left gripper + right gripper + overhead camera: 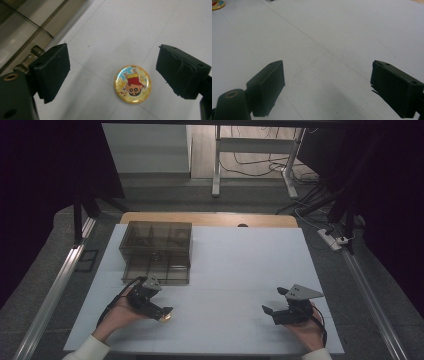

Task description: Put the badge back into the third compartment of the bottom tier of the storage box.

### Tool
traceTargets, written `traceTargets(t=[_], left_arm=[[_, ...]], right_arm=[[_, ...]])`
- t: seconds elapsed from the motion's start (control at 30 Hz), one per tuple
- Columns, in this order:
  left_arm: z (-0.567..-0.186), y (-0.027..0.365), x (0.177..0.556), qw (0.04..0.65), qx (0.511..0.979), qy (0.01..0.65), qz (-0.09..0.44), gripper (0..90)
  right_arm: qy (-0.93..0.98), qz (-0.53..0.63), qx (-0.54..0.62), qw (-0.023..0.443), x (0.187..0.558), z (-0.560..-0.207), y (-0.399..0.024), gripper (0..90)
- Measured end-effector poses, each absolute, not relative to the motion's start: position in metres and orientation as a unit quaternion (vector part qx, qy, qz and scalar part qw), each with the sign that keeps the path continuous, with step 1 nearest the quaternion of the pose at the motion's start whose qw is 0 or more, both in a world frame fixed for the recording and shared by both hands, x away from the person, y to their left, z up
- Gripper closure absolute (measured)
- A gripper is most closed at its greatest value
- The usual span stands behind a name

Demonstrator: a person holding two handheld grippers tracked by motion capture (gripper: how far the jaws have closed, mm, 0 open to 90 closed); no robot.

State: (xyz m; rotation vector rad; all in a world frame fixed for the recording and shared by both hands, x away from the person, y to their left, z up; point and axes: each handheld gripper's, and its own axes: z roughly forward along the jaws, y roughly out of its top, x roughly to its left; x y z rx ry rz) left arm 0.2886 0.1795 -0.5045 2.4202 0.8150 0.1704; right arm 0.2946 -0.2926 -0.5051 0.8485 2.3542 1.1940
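Observation:
A round yellow badge (132, 83) with a cartoon figure lies flat on the white table, also visible as a bright spot, the badge (167, 316), at the front left. My left gripper (161, 311) stands open over it, and in the left gripper view the gripper (113, 75) has its jaws wide apart on either side of the badge, not touching it. My right gripper (272, 314) rests open at the front right above bare table, its jaws apart with nothing between them, the gripper (327, 87). The badge (217, 4) sits at that view's top left corner.
A smoky transparent box (156, 252) with several compartments stands at the back left of the white table (240, 270); its latch and wall, the box (25, 37), lie close left of my left gripper. Metal rails flank the table. A desk frame and cables lie beyond.

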Motion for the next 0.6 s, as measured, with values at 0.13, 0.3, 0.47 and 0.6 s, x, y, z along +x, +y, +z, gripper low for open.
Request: traceTargets(t=[0.13, 0.3, 0.47, 0.6], left_arm=[[-0.507, 0.175, 0.287, 0.272, 0.914, 0.295, 0.057, 12.1], [-0.51, 0.17, 0.284, 0.253, 0.924, 0.282, 0.055, 12.6], [-0.513, 0.167, 0.282, 0.236, 0.932, 0.269, 0.052, 14.3], [-0.514, 0.165, 0.28, 0.228, 0.937, 0.261, 0.051, 16.3]], right_arm=[[0.835, 0.424, 0.299, 0.181, 0.294, -0.505, -0.293, 11.6], [0.836, 0.425, 0.298, 0.18, 0.294, -0.505, -0.292, 11.6], [0.837, 0.422, 0.298, 0.18, 0.295, -0.505, -0.293, 11.6], [0.836, 0.423, 0.298, 0.18, 0.295, -0.506, -0.292, 11.6]])
